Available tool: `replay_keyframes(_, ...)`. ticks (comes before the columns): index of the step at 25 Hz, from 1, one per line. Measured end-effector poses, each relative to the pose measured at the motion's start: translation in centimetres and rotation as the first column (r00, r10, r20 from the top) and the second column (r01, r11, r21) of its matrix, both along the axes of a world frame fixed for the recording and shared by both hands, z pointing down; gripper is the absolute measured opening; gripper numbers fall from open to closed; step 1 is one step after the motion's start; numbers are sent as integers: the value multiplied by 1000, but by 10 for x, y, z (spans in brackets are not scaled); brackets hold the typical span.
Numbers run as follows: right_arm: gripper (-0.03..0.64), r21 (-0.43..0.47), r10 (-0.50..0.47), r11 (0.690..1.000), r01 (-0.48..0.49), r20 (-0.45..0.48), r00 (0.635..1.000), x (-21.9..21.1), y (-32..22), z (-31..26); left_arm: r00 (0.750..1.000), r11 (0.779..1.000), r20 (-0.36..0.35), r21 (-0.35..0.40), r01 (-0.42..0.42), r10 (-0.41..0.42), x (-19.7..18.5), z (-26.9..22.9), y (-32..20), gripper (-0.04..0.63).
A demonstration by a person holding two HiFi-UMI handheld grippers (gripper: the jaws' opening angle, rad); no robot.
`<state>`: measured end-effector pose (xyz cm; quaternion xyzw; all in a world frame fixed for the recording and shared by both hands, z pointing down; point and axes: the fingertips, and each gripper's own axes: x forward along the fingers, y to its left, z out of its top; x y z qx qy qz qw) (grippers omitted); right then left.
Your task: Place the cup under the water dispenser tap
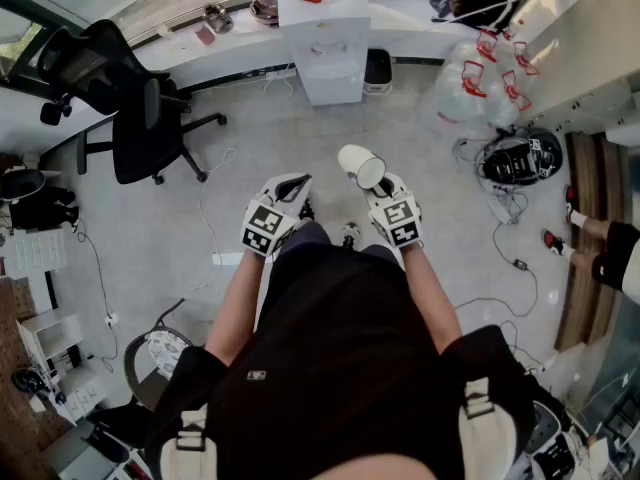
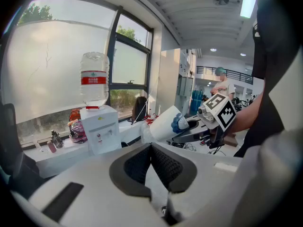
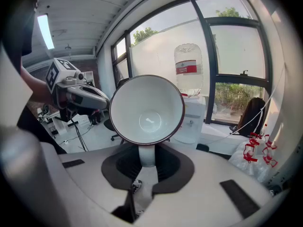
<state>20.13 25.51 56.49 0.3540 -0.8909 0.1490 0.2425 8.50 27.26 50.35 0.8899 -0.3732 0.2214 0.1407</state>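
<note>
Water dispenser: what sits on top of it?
An inverted clear water bottle with a red label stands on the white water dispenser. Its mouth is sunk into the dispenser's top and cannot be seen.

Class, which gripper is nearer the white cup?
Right. The right gripper clamps the cup by its handle; the left gripper holds nothing, off to the cup's left without touching it.

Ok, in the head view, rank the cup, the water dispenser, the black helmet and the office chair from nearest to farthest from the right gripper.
1. The cup, held in the jaws of the right gripper.
2. The water dispenser, ahead, and the black helmet, on the floor to the right: too close to call.
3. The office chair, far left.
</note>
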Motion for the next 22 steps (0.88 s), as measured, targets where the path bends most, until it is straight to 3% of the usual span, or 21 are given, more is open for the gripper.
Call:
replay_keyframes(16, 35, 2, 52, 999, -52, 16, 999, 18, 11, -2, 1000, 1000, 6, 0, -13, 13, 5, 1, 11, 0)
replay_keyframes(22, 35, 8, 54, 998, -54, -23, 998, 20, 10, 2, 1000, 1000, -3, 0, -21, 21, 7, 2, 8, 0)
